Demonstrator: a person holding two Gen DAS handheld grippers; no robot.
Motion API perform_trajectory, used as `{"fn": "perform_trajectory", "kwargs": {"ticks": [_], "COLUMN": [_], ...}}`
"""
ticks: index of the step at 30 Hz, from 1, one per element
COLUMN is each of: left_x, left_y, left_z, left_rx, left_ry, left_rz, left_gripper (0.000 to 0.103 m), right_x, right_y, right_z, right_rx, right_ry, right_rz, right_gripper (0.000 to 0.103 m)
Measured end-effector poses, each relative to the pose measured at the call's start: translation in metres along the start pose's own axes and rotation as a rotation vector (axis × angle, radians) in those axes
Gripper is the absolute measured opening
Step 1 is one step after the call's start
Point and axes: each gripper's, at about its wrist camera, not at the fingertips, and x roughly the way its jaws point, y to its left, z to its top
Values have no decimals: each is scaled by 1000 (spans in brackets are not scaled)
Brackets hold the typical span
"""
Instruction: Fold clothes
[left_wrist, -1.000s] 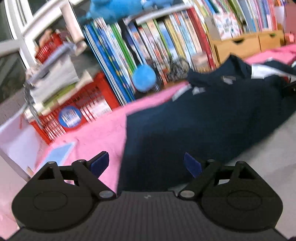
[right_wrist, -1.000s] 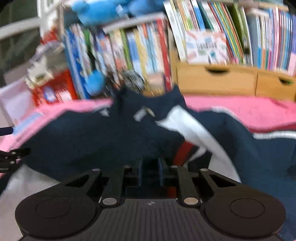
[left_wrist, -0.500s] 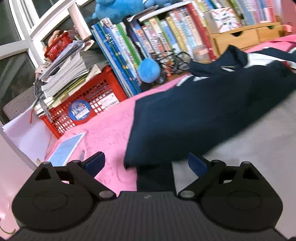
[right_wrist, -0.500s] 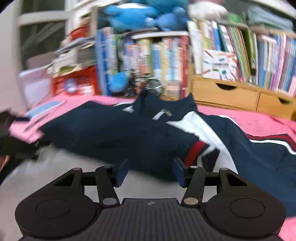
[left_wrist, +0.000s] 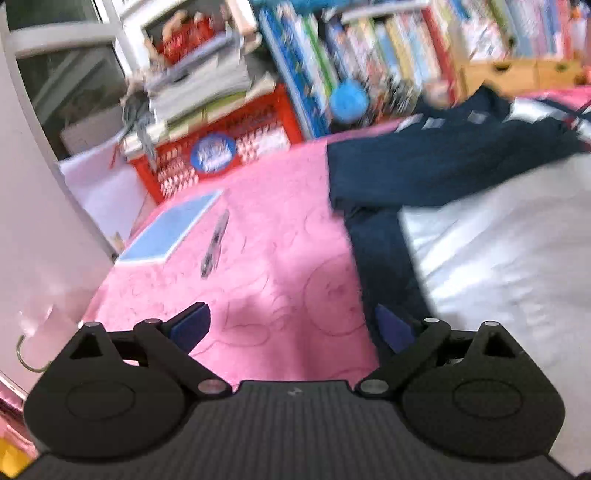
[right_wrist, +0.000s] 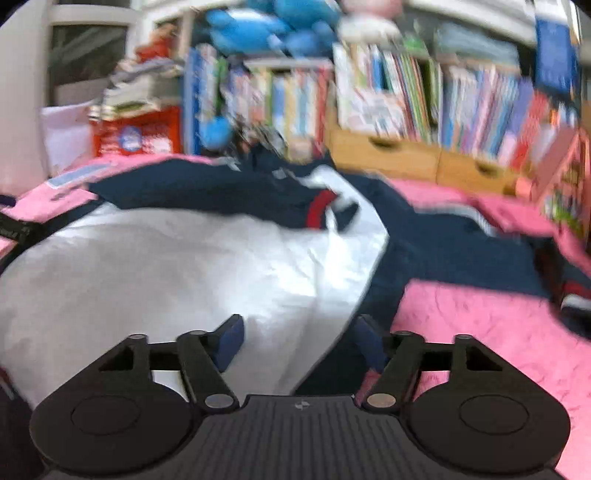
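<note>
Behind blurred books (right_wrist: 406, 99), jacket (right_wrist: 443, 243) edges smear.

Both tongs (left_wrist: 291, 328) (right_wrist: 299, 341) are matte black, with ribbed bases, silver pivot screws and blue pads (left_wrist: 190, 326).

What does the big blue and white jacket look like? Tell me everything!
The jacket is soft cloth, dark navy with a wide white panel and a red band. It lies spread out and rumpled on the pink bedcover, partly folded, with navy cloth lying over its top and its collar toward the bookshelf. Nothing grips it; its lower edge lies below the right gripper, between its open jaws.
</note>
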Motion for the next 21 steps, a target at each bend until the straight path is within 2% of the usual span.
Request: {"fn": "perform_trajectory", "kwargs": {"ticks": [2,5,8,10,12,13,16,18,21], "left_x": [-25,-55,-70,-64,-54,-50,-38,-32,-28], "left_y": [-10,-39,-70,-84,-91,-88,-65,-49,-29], "left_z": [7,14,8,0,-12,-18,-24,-30,-40], "left_rx": [-6,60,201,280,333,325,221,149,99], "left_ry": [-62,-130,-172,-146,-108,-107,-34,11,42], "left_rz": [-102,-303,-436,-468,-471,-478,-521,-543,-572], "left_gripper": [97,98,98,98,100,99,101,101,102], "right_x": [-9,-14,-8,0,2,2,-6,-12,-13], "right_y": [27,72,113,133,134,131,110,98,82], "right_z": [1,2,-3,-6,-8,-8,-12,-25,-44], "right_rx": [-85,-269,-495,-625,-655,-652,-606,-644,-698], "right_ry": [-55,-104,-112,-99,-104,-96,-23,50,89], "right_rz": [75,184,253,269,278,286,315,323,244], "right_gripper": [93,96,96,96,97,97,97,97,98]}}
